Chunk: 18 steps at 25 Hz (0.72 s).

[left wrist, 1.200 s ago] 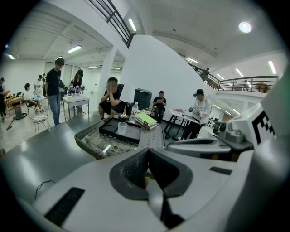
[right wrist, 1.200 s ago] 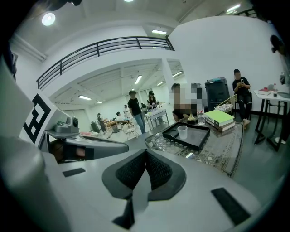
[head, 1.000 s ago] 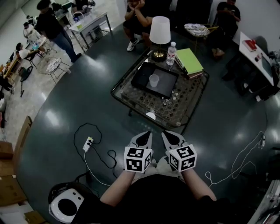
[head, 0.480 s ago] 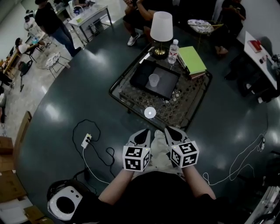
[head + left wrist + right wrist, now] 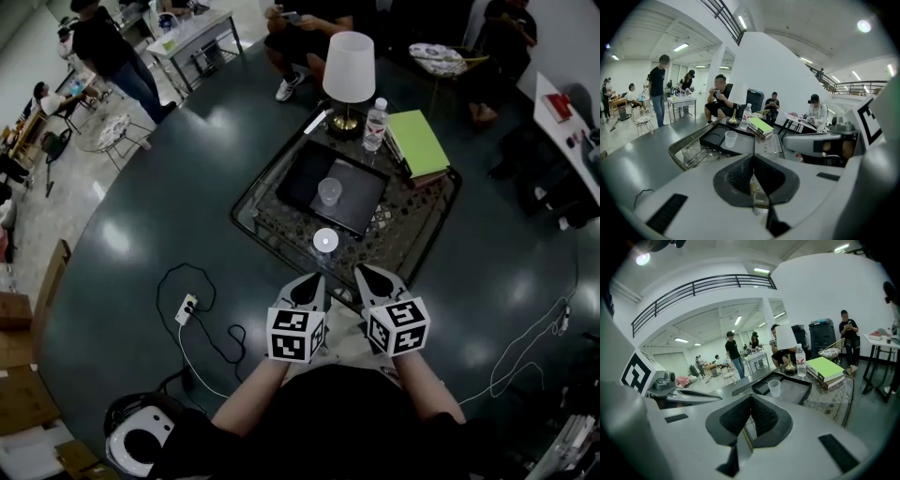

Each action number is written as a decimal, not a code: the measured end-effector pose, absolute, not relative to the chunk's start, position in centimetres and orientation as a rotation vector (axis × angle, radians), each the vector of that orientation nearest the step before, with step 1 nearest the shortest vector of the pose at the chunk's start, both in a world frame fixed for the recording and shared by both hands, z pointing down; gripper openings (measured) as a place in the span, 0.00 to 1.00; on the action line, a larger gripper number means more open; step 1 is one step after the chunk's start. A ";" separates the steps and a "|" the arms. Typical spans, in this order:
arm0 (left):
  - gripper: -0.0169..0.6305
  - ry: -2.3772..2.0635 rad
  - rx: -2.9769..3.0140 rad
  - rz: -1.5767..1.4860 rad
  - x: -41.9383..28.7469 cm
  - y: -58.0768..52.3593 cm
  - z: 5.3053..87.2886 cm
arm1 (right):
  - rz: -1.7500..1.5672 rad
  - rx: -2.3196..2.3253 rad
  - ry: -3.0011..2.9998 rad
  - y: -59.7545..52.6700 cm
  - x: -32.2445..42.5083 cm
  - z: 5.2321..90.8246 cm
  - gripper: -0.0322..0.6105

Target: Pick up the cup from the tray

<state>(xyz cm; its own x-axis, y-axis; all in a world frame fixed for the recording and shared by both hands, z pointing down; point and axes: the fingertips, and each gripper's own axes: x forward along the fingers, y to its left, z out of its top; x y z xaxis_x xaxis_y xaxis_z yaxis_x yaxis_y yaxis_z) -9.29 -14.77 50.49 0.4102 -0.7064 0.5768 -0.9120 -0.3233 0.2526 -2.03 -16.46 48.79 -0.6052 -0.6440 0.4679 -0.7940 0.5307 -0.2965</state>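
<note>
A clear plastic cup [image 5: 329,191] stands upright on a black tray [image 5: 302,176] on a low glass-topped table [image 5: 409,214]. The cup [image 5: 731,138] also shows in the left gripper view and the cup [image 5: 774,388] in the right gripper view, ahead of the jaws. My left gripper [image 5: 310,279] and right gripper [image 5: 367,270] hang side by side just short of the table's near edge, well apart from the cup. The jaws of both are shut, with nothing between them.
Behind the tray stand a white-shaded lamp [image 5: 348,67], a water bottle [image 5: 375,123] and a stack of books with a green cover [image 5: 417,142]. A power strip with cables [image 5: 187,307] lies on the dark floor at left. People sit beyond the table.
Both grippers have moved forward together toward the table; the table and cup sit closer to them in the head view. Both jaws stay shut.
</note>
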 end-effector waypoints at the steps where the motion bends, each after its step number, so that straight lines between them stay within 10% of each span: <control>1: 0.04 -1.368 2.123 0.494 -9.2 -15.4 50.6 | 0.708 1.196 -2.467 -17.0 -2.0 48.9 0.07; 18: 0.09 -1.380 1.999 0.548 -9.1 -25.0 56.4 | 0.797 1.136 -2.395 -24.1 -1.1 52.3 0.07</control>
<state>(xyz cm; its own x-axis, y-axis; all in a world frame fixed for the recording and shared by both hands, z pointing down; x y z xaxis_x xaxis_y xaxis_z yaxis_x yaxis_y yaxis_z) -9.07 -24.98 56.37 0.3620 -0.6650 0.6532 -0.9320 -0.2440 0.2680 -1.11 -24.09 52.34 -0.6055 -0.5807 0.5443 -0.7910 0.5143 -0.3313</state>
